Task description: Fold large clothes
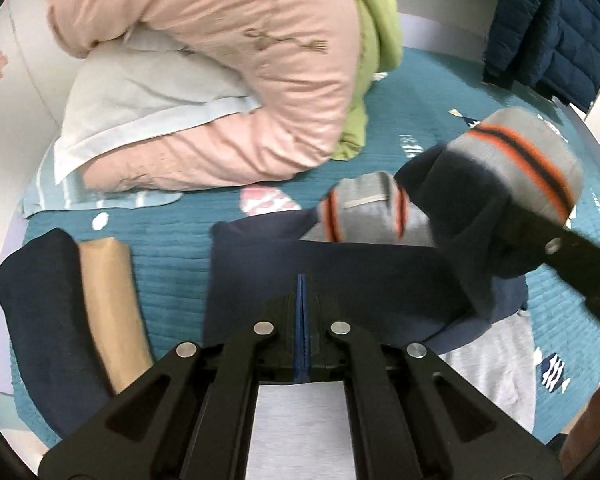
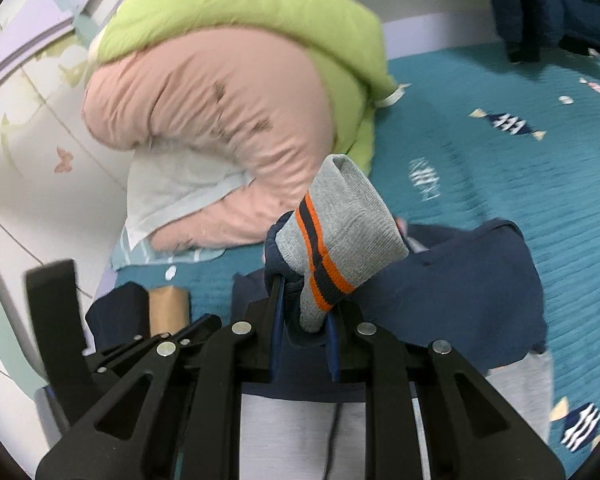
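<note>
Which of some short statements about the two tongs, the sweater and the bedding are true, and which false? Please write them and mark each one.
1. The right tongs grip a grey cuff with orange and navy stripes. True.
2. The left tongs hold the navy sweater. False: they are shut with nothing between them.
3. The pink quilt lies on the pale pillow. True.
4. The bedspread is red. False: it is teal with small fish.
5. A tan folded garment lies beside a dark one. True.
</note>
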